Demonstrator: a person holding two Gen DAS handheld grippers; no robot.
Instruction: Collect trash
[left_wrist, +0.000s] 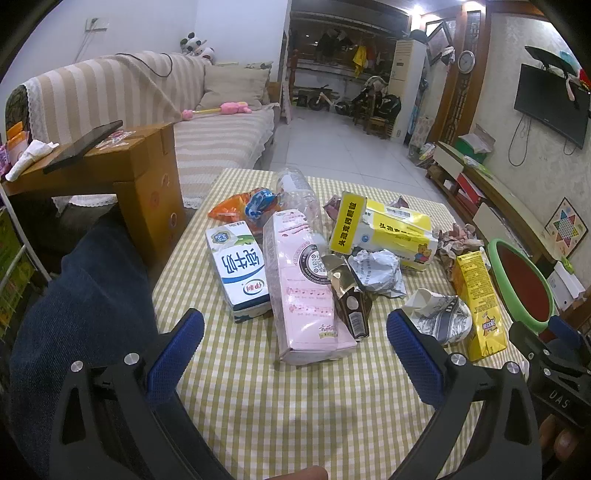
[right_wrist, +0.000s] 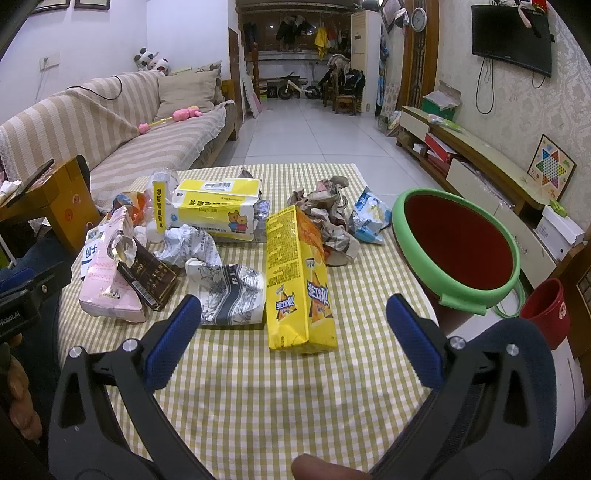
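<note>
Both tools, left tool (left_wrist: 295, 347) and right tool (right_wrist: 293, 332), are held spread wide, empty, above checked tabletop (right_wrist: 258, 387). Trash pile (left_wrist: 314, 258) is heaped mid-tabletop; green basin (right_wrist: 458, 251) is set at its right.

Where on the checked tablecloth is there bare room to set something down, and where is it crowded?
Free: the near strip of tablecloth, between both open tools and the trash. Another bare patch lies between the yellow snack box and the green-rimmed bin. Crowded: the middle and left, where the pink carton, milk carton and crumpled paper touch.
</note>
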